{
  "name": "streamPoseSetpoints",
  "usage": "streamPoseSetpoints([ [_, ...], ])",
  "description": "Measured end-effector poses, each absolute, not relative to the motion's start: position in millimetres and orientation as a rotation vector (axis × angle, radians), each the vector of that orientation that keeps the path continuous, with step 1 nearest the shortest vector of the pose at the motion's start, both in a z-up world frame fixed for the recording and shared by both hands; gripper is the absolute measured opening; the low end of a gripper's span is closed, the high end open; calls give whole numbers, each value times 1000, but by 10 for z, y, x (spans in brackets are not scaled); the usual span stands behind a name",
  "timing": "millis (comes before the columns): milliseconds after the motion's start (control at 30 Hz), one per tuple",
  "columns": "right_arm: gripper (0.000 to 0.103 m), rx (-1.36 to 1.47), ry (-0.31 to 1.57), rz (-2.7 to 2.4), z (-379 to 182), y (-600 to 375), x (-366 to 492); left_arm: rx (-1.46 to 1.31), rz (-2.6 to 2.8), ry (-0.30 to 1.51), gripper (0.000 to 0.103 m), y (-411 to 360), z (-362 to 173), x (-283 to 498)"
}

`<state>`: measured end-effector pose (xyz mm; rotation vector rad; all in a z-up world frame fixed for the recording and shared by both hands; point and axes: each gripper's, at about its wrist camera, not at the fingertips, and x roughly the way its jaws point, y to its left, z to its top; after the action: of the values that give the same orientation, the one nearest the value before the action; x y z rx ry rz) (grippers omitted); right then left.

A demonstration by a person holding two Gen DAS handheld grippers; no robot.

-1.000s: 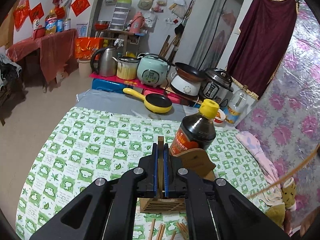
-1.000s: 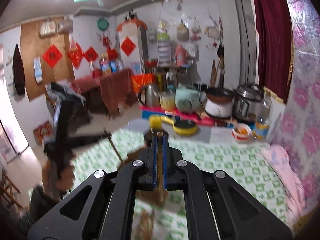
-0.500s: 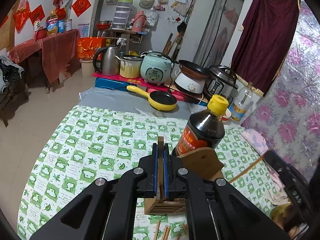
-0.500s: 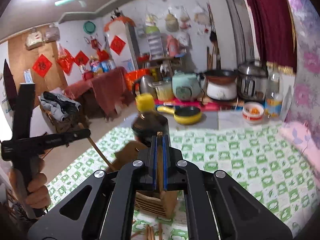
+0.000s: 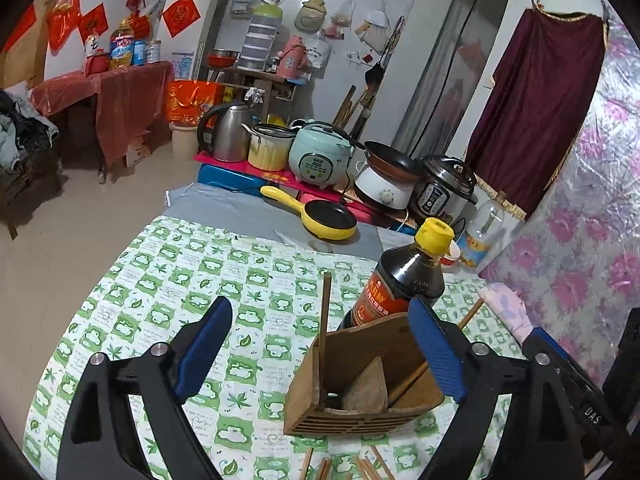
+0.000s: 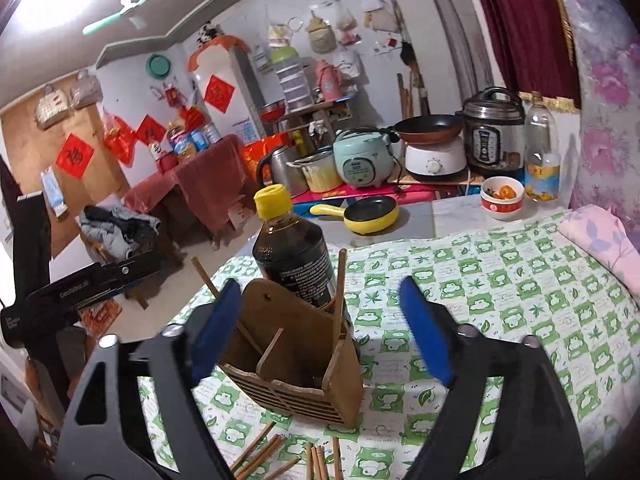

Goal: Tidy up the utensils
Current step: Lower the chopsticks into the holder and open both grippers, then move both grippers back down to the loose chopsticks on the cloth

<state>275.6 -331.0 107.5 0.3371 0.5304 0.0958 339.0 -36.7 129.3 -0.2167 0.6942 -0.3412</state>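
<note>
1. Both claws are spread wide and hold nothing. The left gripper point(image 5: 320, 340) and the right gripper point(image 6: 320, 328) both hang just over the brown wooden chopstick box with slats on its front point(image 5: 352, 384).
2. One thin brown wooden chopstick point(image 5: 325, 312) stands up at the left side of the box. Another chopstick point(image 5: 436, 356) leans out to the right.
3. The next job is probably to get more loose brown chopsticks point(image 6: 280, 456), which lie flat on the green and white checked cloth point(image 5: 168, 304), just near the box.
4. To do it well, go down slowly. Pinch one stick near its middle, so it does not tip.
5. Lift it, turn it upright and drop it into an open part of the box.
6. Watch the dark sauce bottle with the yellow cap point(image 5: 404, 280). It stands right behind the box and could get knocked.
7. The box looks light, with a thin wall inside it. A push may slide it.
</note>
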Motion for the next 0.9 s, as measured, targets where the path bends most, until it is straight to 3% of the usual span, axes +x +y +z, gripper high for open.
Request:
streamPoseSetpoints([
  [433, 88, 305, 541, 131, 1145, -3130, 2456, -177, -284, 696, 94, -325, 1267, 3180],
  [600, 88, 281, 570, 127, 1020, -3040, 2346, -115, -258, 721, 94, -176, 747, 2922],
  [767, 89, 206, 588, 88, 454, -3107, 1914, -105, -275, 850, 94, 26, 208, 2763],
  [900, 89, 232, 766, 86, -131, -3247, 1710, -49, -289, 908, 93, 75, -26, 2533],
])
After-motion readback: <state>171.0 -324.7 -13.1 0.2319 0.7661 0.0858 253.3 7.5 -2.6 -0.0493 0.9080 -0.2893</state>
